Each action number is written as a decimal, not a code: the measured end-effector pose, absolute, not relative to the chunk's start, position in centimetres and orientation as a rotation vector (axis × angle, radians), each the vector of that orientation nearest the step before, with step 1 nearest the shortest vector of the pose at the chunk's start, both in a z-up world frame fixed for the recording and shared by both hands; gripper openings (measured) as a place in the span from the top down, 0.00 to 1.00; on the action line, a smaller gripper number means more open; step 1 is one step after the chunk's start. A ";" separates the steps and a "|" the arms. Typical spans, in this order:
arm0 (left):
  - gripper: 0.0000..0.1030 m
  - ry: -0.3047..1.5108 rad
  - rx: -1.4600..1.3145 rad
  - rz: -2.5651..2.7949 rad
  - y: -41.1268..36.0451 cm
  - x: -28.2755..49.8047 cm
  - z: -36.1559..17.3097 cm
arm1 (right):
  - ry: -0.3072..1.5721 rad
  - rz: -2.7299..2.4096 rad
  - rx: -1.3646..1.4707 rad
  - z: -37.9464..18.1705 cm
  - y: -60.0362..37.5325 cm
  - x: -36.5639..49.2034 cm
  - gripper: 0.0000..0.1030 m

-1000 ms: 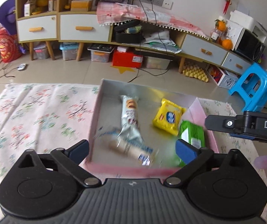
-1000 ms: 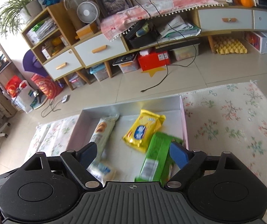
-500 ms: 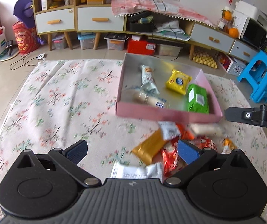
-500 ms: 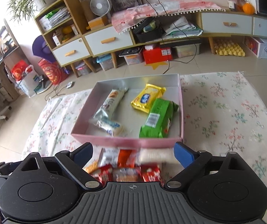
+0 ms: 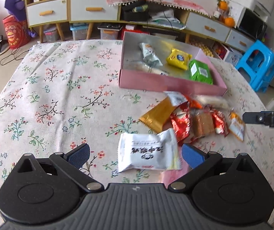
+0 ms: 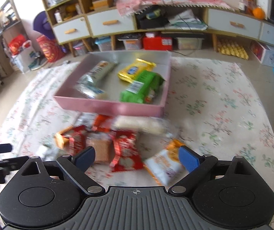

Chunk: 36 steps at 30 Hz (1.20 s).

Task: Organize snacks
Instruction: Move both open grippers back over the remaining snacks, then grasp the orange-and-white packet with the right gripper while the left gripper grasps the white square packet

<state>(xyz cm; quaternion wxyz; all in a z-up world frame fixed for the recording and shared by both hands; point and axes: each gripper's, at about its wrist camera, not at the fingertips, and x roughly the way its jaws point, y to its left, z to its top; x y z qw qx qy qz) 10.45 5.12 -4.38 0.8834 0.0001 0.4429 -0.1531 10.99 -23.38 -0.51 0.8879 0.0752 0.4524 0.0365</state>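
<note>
Snacks lie beside pink box; both tools wide, empty.

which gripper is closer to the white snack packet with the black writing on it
Left. The left gripper hangs over the white packet, which lies between its open fingers. The right gripper is off to that packet's right, above the red packets.

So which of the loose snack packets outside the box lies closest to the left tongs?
The white packet with black lettering, lying between the open left tongs. The gold, red and orange packets sit farther off, nearer the pink box.
</note>
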 end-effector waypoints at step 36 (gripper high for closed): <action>0.33 0.859 0.299 -0.543 1.7 12.8 -7.7 | 1.056 -0.202 0.160 -5.7 -24.9 14.5 0.22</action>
